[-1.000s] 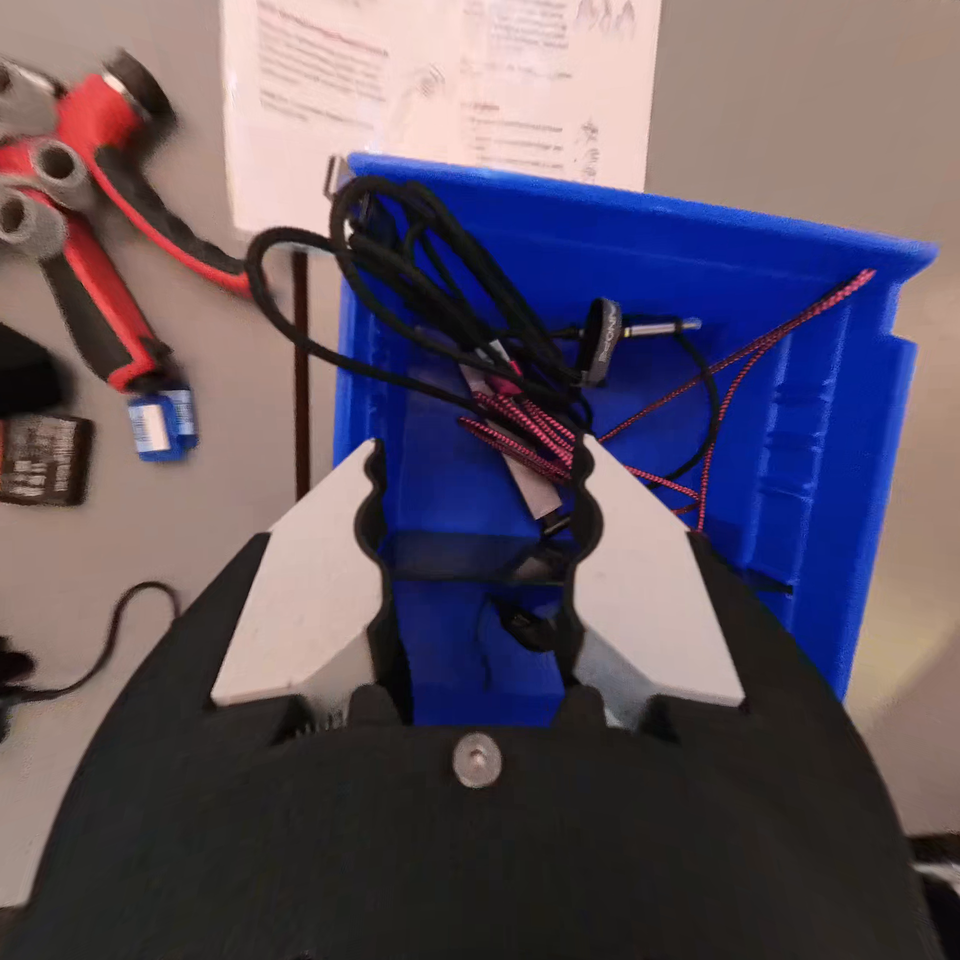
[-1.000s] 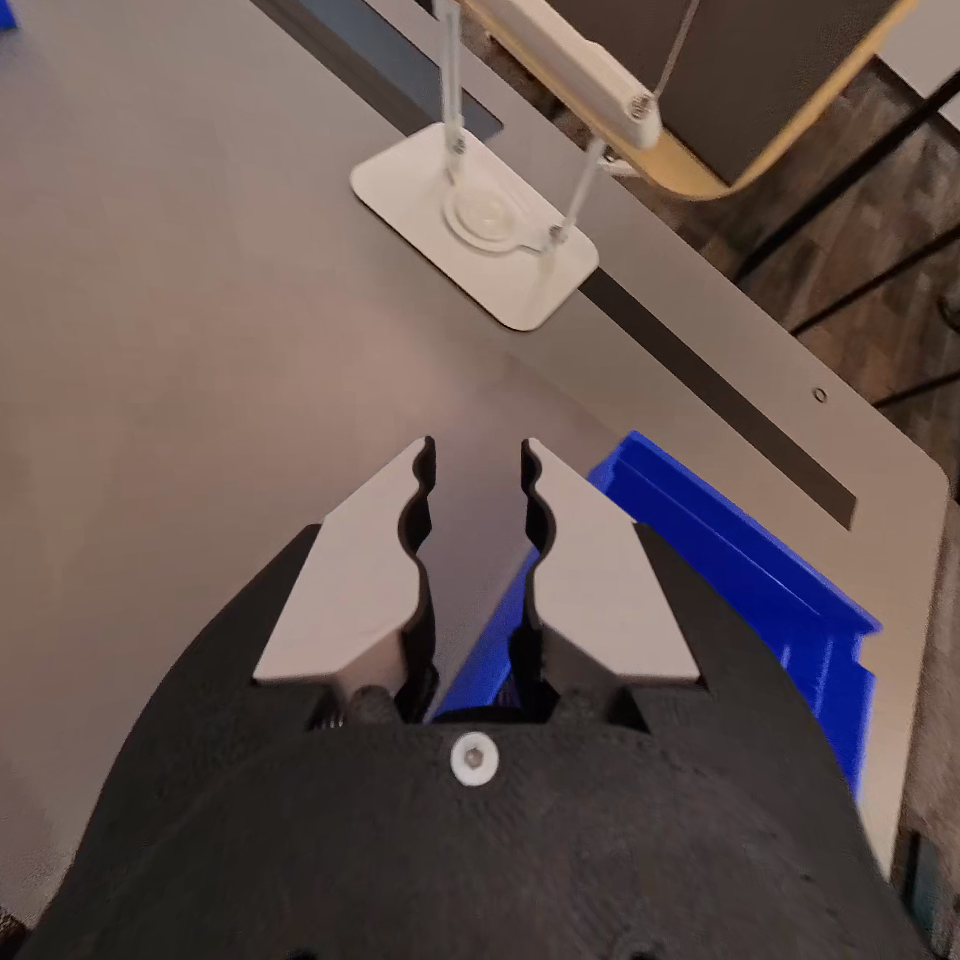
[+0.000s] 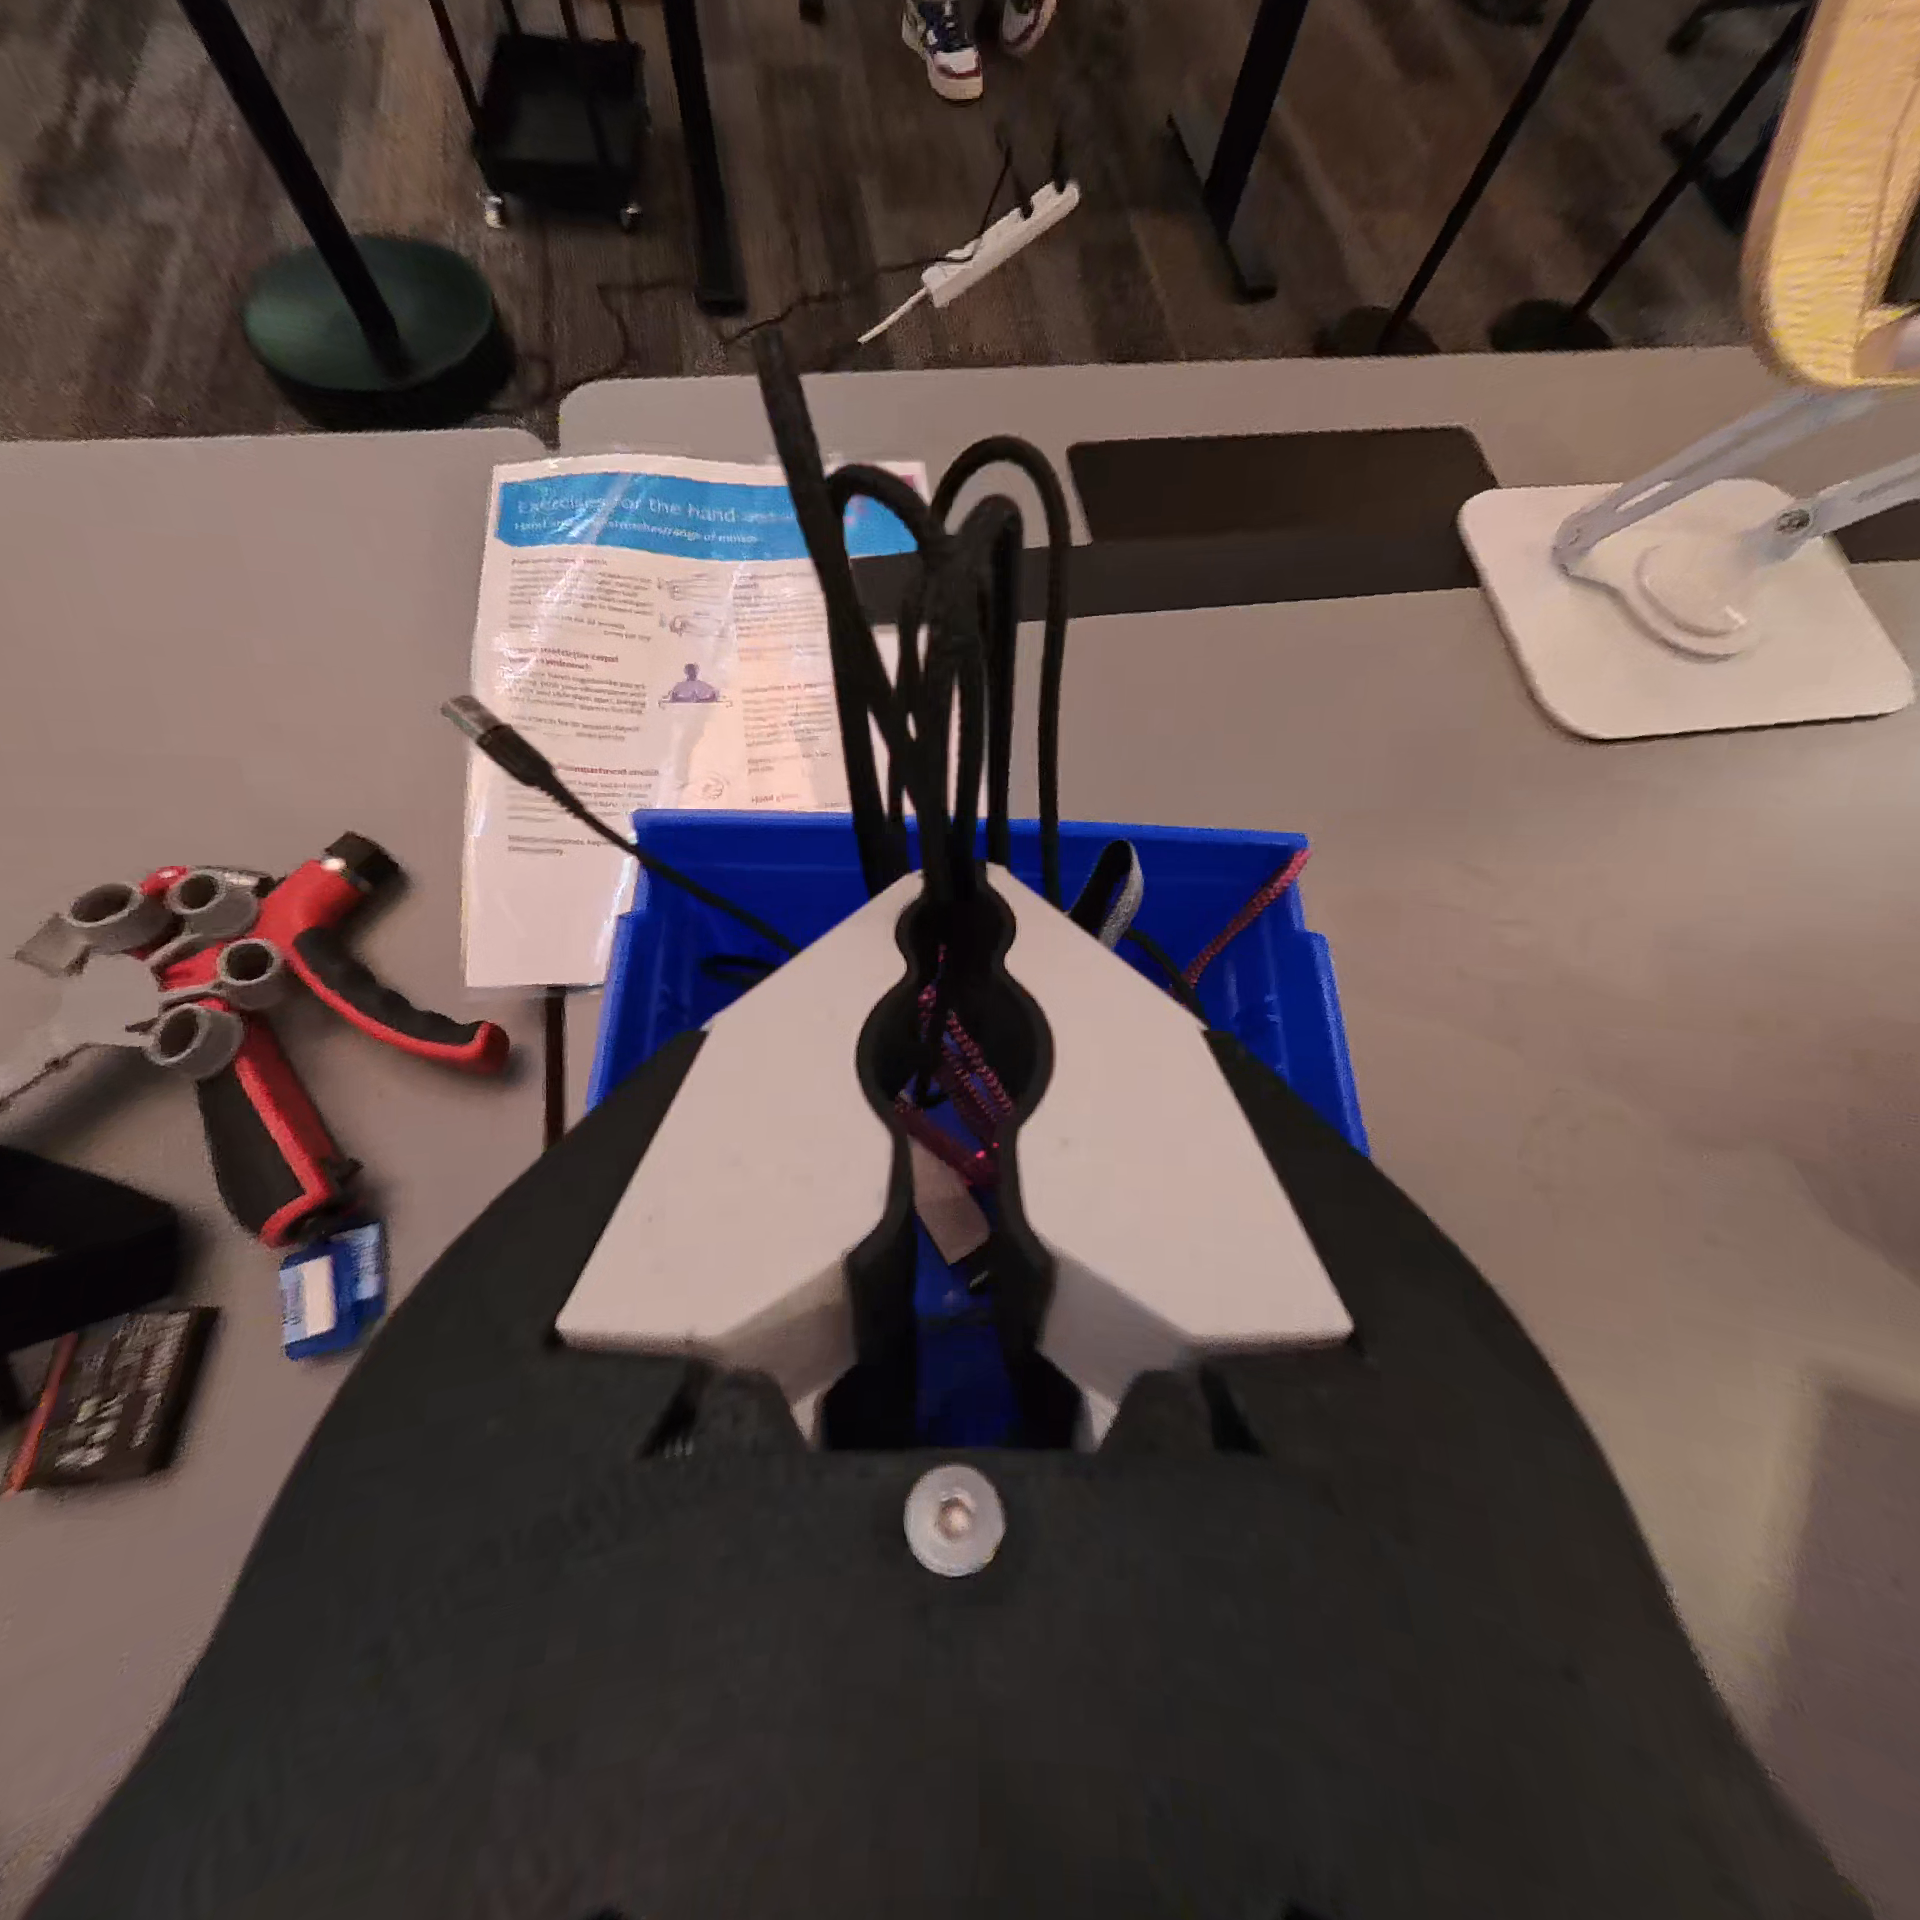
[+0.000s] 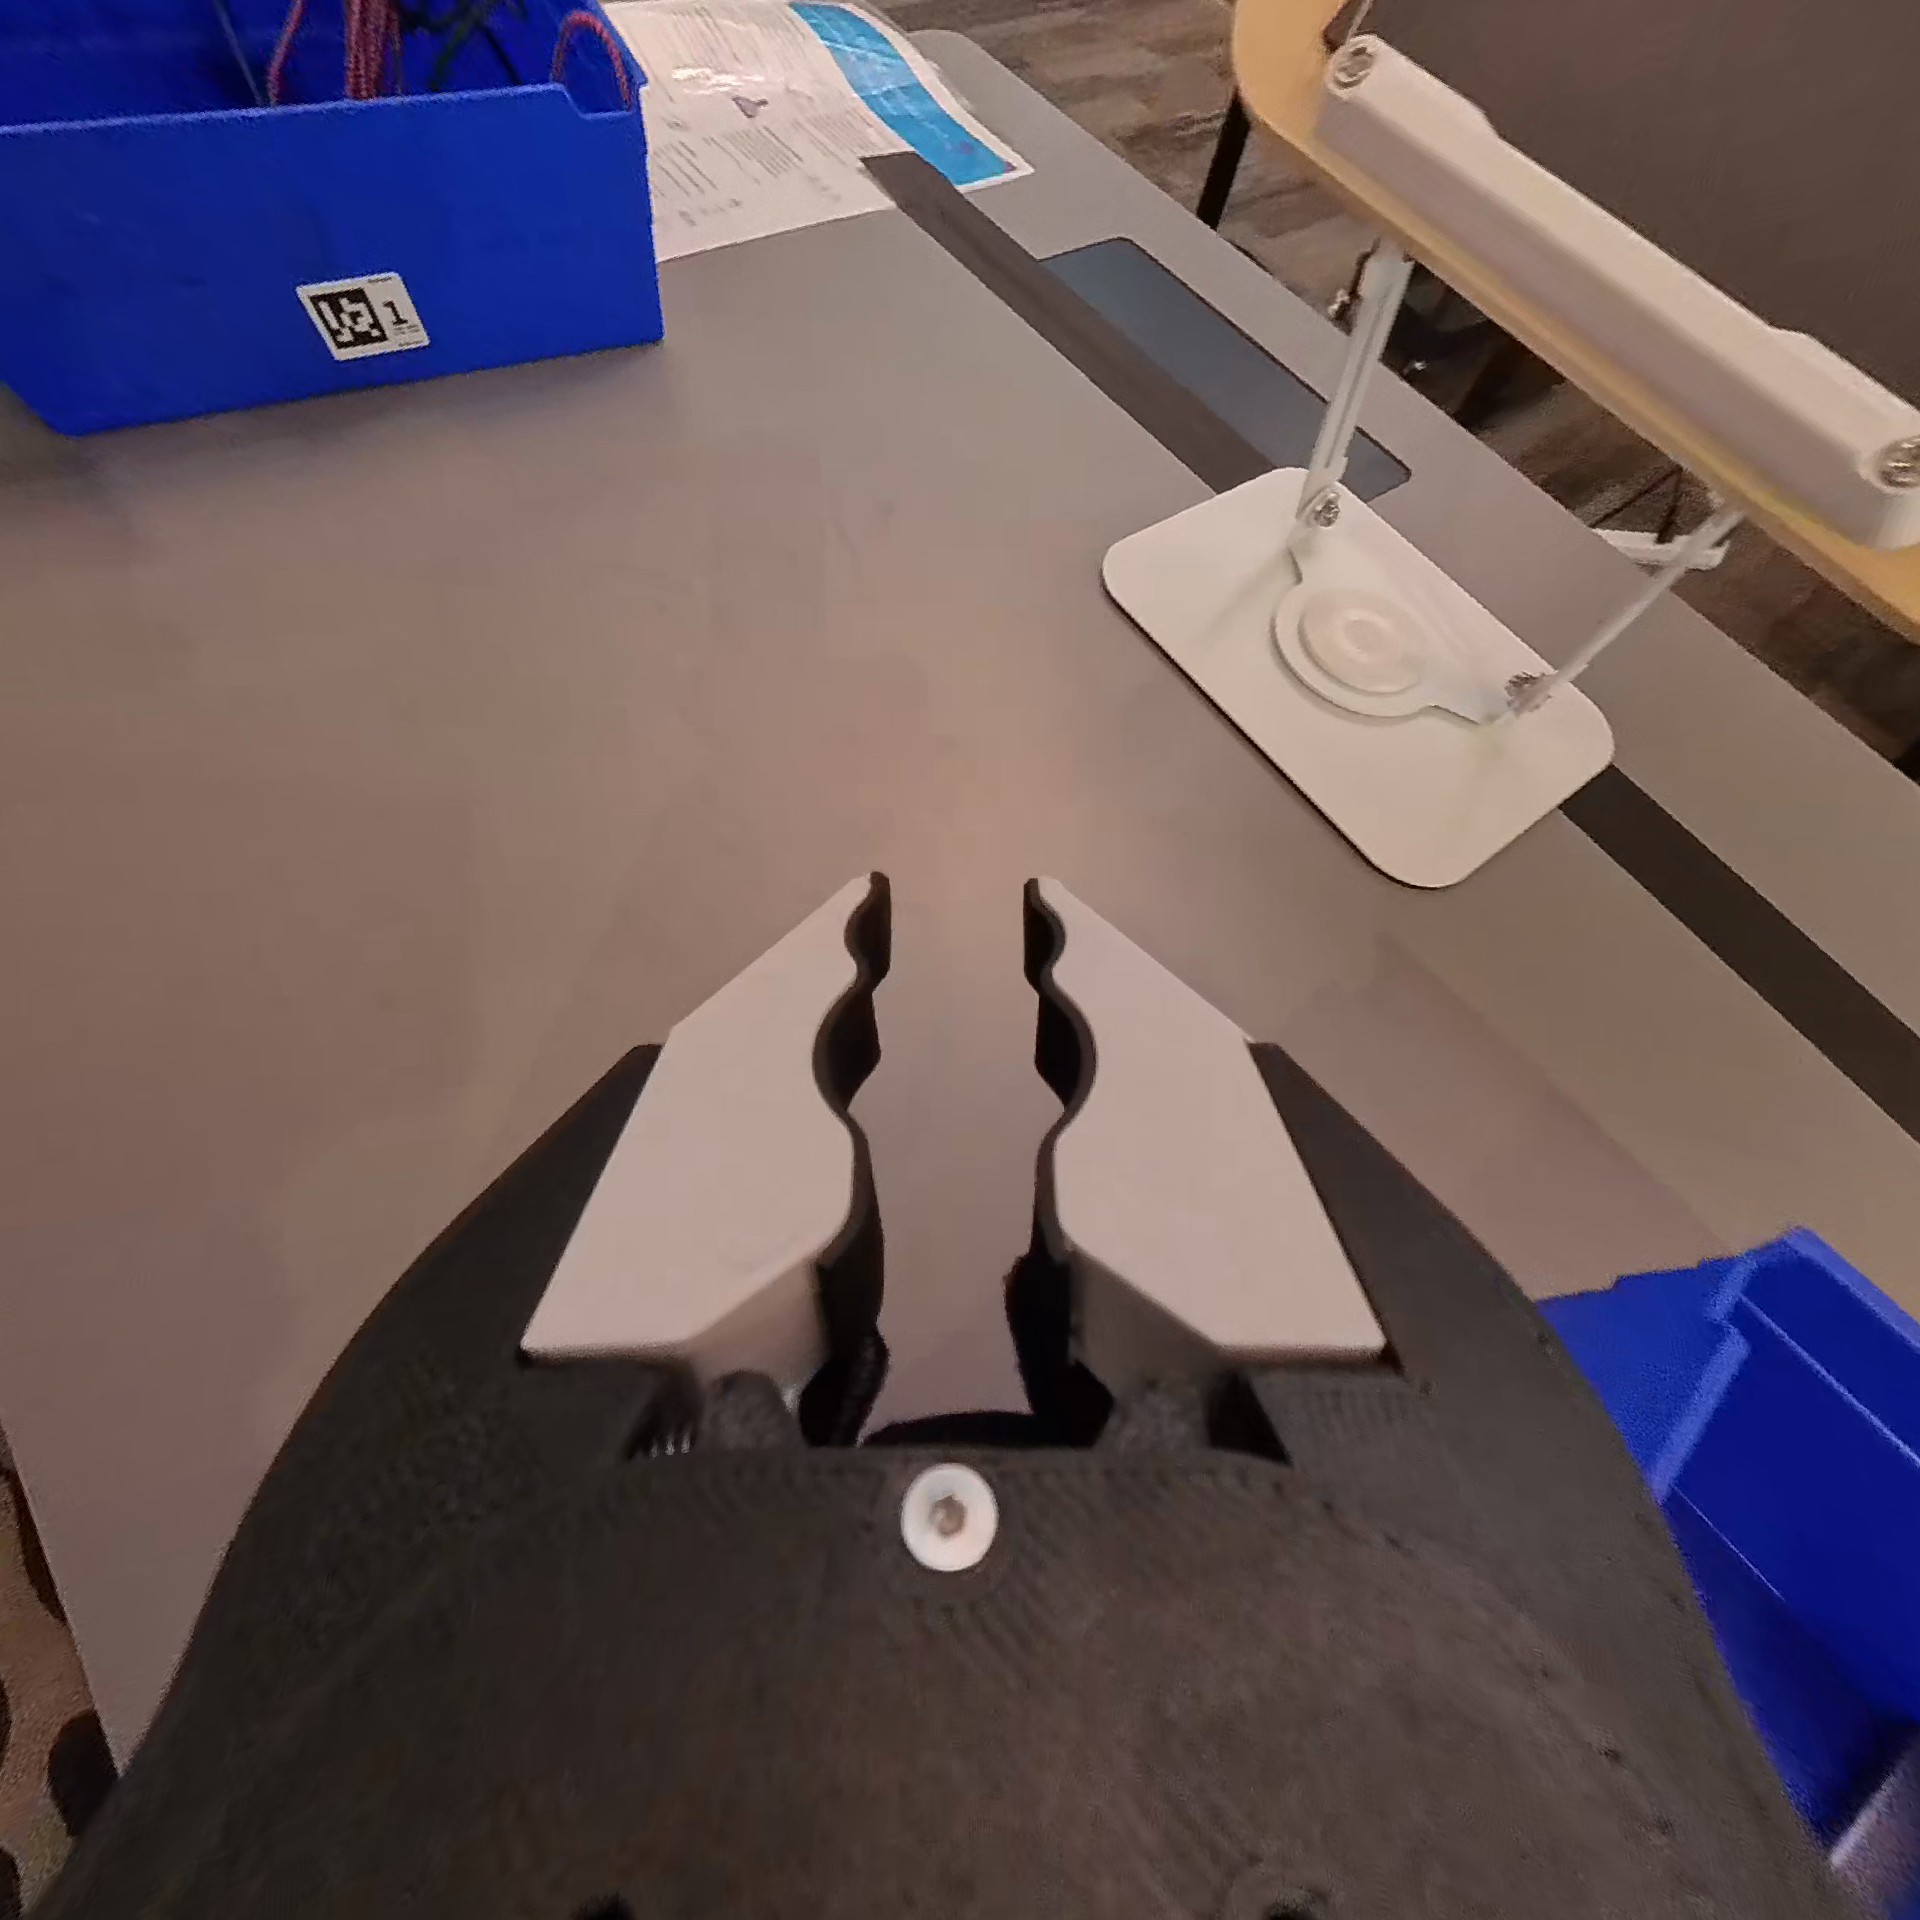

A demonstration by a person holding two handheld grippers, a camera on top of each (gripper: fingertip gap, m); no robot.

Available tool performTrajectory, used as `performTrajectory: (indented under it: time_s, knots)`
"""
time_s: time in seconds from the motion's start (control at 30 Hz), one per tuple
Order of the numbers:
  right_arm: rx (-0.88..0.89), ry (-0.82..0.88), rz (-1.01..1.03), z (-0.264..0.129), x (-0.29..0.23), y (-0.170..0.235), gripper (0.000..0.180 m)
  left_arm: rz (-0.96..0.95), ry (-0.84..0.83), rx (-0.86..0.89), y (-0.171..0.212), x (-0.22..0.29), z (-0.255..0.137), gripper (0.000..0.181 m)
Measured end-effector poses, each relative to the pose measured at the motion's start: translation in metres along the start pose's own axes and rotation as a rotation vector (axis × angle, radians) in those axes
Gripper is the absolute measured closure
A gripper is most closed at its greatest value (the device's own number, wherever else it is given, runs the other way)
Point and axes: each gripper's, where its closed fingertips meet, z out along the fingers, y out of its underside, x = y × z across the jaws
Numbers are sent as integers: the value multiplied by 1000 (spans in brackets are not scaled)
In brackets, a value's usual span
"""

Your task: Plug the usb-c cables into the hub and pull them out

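Where its grey fingers meet at the tips, the left gripper [image 3: 954, 914] is clenched on a bundle of black braided cables [image 3: 966, 665], whose loops stand above the blue plastic bin [image 3: 1273, 997]. Red-and-black braided cable [image 3: 961, 1081] shows through the scalloped gap behind the tips, and one metal-tipped plug [image 3: 488, 727] juts out over a printed sheet [image 3: 623, 665]. No hub can be made out. The right gripper [image 4: 956, 894] is released, parted narrowly and grasping nothing, over the smooth grey surface [image 4: 520, 727].
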Motion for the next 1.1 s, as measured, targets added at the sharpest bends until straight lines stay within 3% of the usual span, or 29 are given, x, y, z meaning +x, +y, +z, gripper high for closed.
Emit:
performTrajectory:
  time_s: [0.1,0.17,0.37,0.43,0.5,0.6,0.7,0.77,1.1]
  knots:
    - [0,-34,-4,10,-8,0,156,-15,29,-131,27,-10,20,178]
    - [6,-54,-6,13,-13,-2,157,89,5,-153,29,-4,22,178]
    - [3,-70,-12,16,-18,0,158,71,83,118,-37,23,-21,179]
    - [6,-77,-4,18,-18,0,158,75,120,71,-34,31,-22,179]
    - [15,-83,-7,19,-19,-1,158,-52,240,-19,-16,29,-10,178]
    - [30,-103,-2,21,-23,-3,159,-101,231,52,-19,16,-13,179]
    - [26,-112,-3,22,-25,-1,159,-207,279,209,-44,11,-33,179]
    - [23,-118,-3,23,-25,0,159,-130,197,244,-56,3,-38,179]
    - [46,-148,21,32,-28,-1,159,24,151,416,-128,25,-84,180]
